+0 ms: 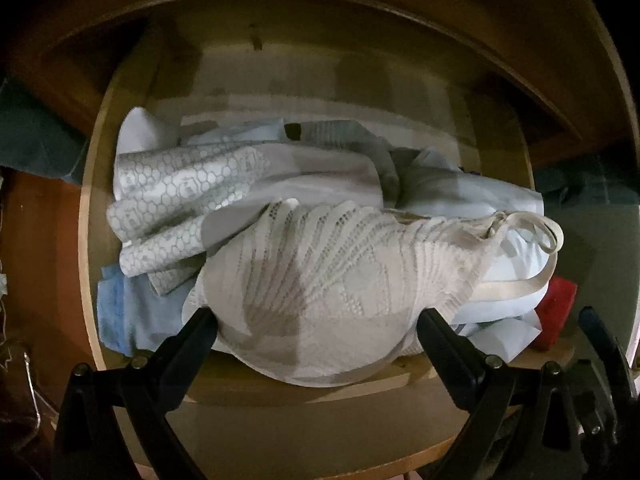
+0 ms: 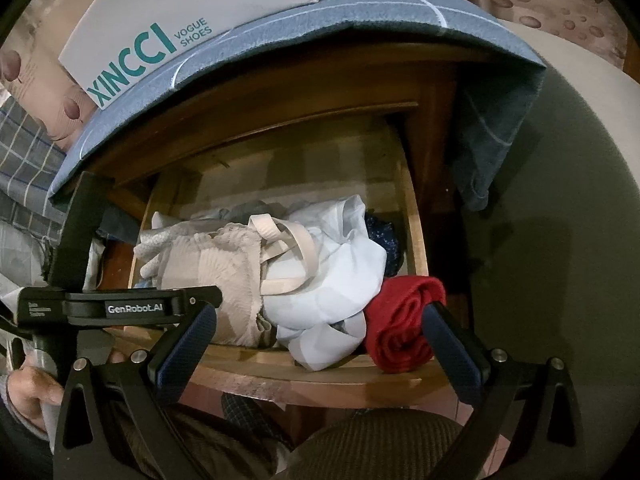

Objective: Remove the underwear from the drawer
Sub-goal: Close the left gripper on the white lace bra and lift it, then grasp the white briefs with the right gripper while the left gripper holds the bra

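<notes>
The wooden drawer [image 1: 86, 240] [image 2: 416, 236] is pulled out and full of clothes. On top at the front lies a cream lace bra [image 1: 320, 292] [image 2: 224, 268] with pale straps [image 2: 292, 248]. My left gripper [image 1: 316, 320] is open, its fingers straddling the bra cup at the drawer's front edge. My right gripper [image 2: 320, 320] is open too, held above the front of the drawer; its right finger [image 2: 452, 344] is by a rolled red garment [image 2: 404, 320] [image 1: 556, 308]. A white garment [image 2: 332, 264] lies between the bra and the red roll.
A honeycomb-print white cloth [image 1: 180, 208] and light blue fabric [image 1: 120, 308] fill the drawer's left. A blue cloth [image 2: 360, 20] covers the cabinet top under a shoe box [image 2: 168, 20]. A hand [image 2: 36, 392] holds the left gripper's body [image 2: 120, 306]. A dark dotted item [image 2: 384, 240] sits at the right.
</notes>
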A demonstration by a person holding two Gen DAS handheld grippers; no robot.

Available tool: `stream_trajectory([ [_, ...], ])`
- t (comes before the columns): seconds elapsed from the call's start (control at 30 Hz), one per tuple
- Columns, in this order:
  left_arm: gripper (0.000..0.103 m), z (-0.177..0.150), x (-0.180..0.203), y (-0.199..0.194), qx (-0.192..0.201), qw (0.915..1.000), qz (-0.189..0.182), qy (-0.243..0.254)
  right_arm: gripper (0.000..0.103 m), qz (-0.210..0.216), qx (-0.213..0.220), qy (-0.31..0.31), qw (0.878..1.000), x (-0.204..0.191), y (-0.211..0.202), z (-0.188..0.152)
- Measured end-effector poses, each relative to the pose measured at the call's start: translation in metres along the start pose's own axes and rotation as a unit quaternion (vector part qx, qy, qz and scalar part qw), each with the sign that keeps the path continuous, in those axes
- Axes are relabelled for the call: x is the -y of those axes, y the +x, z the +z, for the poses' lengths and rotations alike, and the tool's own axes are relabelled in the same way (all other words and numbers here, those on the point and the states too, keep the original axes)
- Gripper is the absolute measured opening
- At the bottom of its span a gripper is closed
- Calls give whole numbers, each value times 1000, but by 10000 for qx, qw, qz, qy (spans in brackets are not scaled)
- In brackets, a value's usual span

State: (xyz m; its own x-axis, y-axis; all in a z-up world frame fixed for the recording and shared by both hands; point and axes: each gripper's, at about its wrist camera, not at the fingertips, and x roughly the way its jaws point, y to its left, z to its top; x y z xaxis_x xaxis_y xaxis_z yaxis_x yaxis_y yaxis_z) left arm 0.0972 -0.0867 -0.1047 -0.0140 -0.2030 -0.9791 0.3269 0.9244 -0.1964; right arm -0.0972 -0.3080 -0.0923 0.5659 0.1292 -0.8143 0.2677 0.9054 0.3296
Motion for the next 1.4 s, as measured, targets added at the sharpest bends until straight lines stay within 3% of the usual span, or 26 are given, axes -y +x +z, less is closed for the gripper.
stream_trajectory([
  [0.1,94,-2,-2,1,-38,10000,-66,-55,102,7,-8,9,10000,0,0,0],
  [0.3,53,-6,-1,-8,18,10000,-76,60,102,-34,-6,-6,10000,-1,0,0],
  [0.4,44,-11,-1,-14,95,9999,-82,80,102,-73,-5,-31,10000,-2,0,0],
  [0.9,39,-36,-13,-77,1007,9948,-148,41,102,-297,-137,-211,9992,-7,5,1],
  [1.0,39,-43,-19,-88,1256,9920,6,80,102,-415,-294,-479,9976,-15,11,4],
  [1.17,39,-56,-40,-102,1598,9871,-56,-99,101,-600,-566,-1062,9909,-31,24,12],
  [1.4,39,-63,-56,-105,1979,9799,38,-256,98,-717,-1157,-1406,9807,-43,60,24],
])
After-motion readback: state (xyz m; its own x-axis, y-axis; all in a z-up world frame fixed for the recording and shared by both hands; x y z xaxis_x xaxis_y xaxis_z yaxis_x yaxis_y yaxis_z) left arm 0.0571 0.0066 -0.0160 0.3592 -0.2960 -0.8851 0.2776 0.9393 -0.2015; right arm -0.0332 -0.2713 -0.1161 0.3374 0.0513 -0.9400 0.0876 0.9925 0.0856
